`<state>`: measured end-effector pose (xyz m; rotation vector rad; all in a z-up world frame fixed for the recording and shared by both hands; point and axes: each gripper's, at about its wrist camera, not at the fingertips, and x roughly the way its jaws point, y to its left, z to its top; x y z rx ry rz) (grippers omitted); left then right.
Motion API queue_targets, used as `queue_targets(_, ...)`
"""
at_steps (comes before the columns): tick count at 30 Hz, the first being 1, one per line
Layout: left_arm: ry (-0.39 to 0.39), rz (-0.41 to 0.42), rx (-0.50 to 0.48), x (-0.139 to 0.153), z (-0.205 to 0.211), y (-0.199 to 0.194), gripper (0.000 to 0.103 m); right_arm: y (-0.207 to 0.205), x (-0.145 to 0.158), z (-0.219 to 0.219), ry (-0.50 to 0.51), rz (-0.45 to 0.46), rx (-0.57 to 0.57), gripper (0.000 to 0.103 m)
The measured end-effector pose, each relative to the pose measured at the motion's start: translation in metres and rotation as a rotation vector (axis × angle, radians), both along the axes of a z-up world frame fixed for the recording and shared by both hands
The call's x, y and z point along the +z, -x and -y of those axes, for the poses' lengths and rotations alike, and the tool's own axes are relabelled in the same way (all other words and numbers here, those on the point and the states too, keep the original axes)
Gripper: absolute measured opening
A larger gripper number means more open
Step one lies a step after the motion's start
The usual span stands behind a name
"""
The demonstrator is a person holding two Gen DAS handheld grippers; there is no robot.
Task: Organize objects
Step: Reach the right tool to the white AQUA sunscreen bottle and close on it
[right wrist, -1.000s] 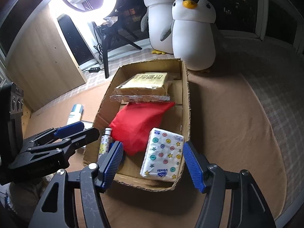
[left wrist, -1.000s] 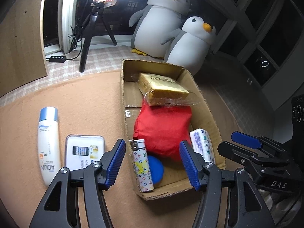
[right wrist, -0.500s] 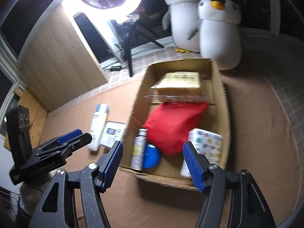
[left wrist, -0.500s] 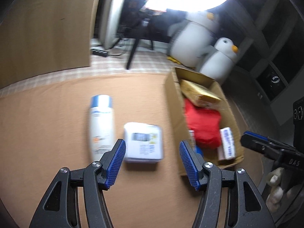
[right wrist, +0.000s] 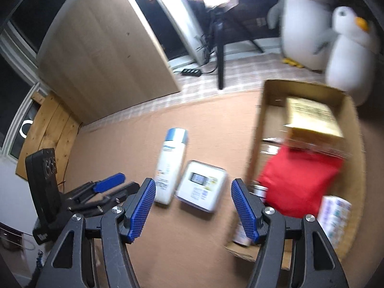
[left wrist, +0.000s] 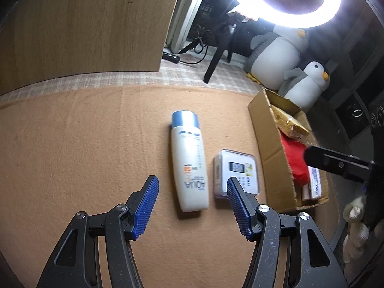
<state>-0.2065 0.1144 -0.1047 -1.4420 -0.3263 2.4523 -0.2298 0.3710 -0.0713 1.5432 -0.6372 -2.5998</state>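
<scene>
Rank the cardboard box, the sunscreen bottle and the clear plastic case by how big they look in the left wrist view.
1. Cardboard box, though partly hidden by the other gripper.
2. Sunscreen bottle, lying flat on the brown mat.
3. Clear plastic case, beside the bottle; clearly shorter, similar in width.

Lying flat on the mat [left wrist: 72,144]: a bottle [left wrist: 189,160], cap toward the far edge, with a case [left wrist: 236,172] just beside it on the right. Further right, near the mat's right edge, a box [left wrist: 266,134] holding a packet [left wrist: 289,122] at its far end, a pouch [left wrist: 294,158] in the middle, tissues [left wrist: 314,183] at its near right corner. Behind the box, off the mat, two penguins [left wrist: 276,57].
</scene>
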Motion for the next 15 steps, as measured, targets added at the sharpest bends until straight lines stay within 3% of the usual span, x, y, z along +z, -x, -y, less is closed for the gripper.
queue_targets(9, -0.03, 0.057, -0.029, -0.022, 0.01, 0.017, 0.063, 0.056, -0.037, 0.028, 0.081, 0.093, 0.054, 0.062)
queue_targets(15, -0.064, 0.08, -0.033, -0.031, 0.012, 0.028, 0.063, 0.089, -0.066, 0.036, 0.08, 0.164, 0.068, 0.062)
